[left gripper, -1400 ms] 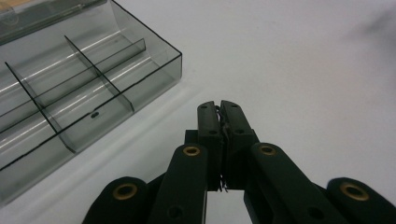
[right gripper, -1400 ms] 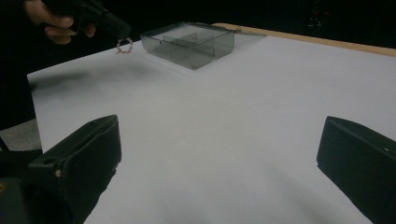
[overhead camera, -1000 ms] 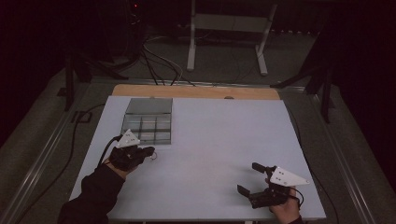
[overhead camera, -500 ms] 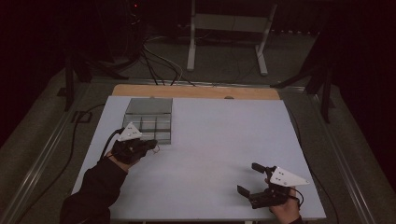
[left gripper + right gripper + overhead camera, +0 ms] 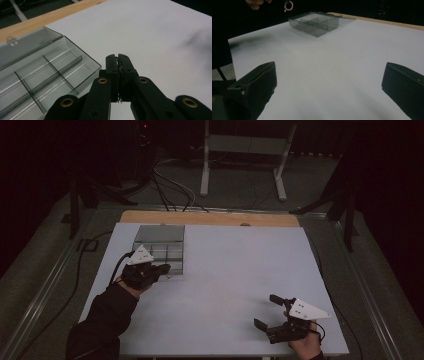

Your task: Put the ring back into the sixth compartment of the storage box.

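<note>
Left of centre in the high view, the left claw [image 5: 165, 268] hovers at the near right corner of the clear divided box [image 5: 159, 247], its jaws pressed together on something thin and dark, too small to identify. At lower right, the right claw [image 5: 269, 312] rests wide apart on the white surface [image 5: 235, 270], holding nothing.
</note>
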`<control>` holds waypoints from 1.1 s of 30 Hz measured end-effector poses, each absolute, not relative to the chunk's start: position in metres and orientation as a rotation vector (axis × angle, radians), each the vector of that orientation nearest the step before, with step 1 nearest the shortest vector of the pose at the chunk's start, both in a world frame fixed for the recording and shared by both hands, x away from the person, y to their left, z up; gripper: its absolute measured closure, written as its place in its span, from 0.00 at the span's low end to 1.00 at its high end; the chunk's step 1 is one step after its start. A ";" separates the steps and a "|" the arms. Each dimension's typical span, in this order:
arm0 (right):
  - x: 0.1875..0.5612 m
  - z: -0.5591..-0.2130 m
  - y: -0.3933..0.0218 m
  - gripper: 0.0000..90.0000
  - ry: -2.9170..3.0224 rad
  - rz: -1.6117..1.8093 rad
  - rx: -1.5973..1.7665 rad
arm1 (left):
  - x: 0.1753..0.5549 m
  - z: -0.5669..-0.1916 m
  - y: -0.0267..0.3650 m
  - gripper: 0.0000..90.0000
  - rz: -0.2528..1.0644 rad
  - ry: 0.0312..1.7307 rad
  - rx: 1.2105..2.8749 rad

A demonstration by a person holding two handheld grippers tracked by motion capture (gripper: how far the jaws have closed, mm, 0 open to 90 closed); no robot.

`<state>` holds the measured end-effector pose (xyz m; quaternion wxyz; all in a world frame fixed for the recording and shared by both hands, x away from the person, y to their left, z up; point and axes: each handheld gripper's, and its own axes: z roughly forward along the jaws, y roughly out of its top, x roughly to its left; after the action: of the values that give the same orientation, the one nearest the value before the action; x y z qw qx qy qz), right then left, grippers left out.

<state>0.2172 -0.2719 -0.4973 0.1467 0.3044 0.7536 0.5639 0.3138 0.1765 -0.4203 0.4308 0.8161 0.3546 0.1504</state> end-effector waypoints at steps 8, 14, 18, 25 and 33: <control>0.217 -0.497 -0.272 0.00 2.170 1.623 0.876 | 0.323 -0.420 0.175 1.00 0.389 0.889 2.028; 0.217 -0.497 -0.272 0.00 2.169 1.626 0.877 | 0.331 -0.421 0.176 1.00 0.386 0.901 2.010; 0.217 -0.497 -0.273 0.00 2.164 1.630 0.880 | 0.337 -0.425 0.178 1.00 0.373 0.909 2.002; 0.217 -0.497 -0.273 0.00 2.162 1.633 0.883 | 0.348 -0.430 0.180 1.00 0.392 0.934 2.002; 0.217 -0.497 -0.273 0.00 2.165 1.631 0.882 | 0.359 -0.433 0.181 1.00 0.382 0.948 1.994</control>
<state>0.2165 -0.2729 -0.4974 0.1450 0.3062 0.7514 0.5663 0.3591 0.1811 -0.4333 0.4354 0.8011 0.3809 0.1533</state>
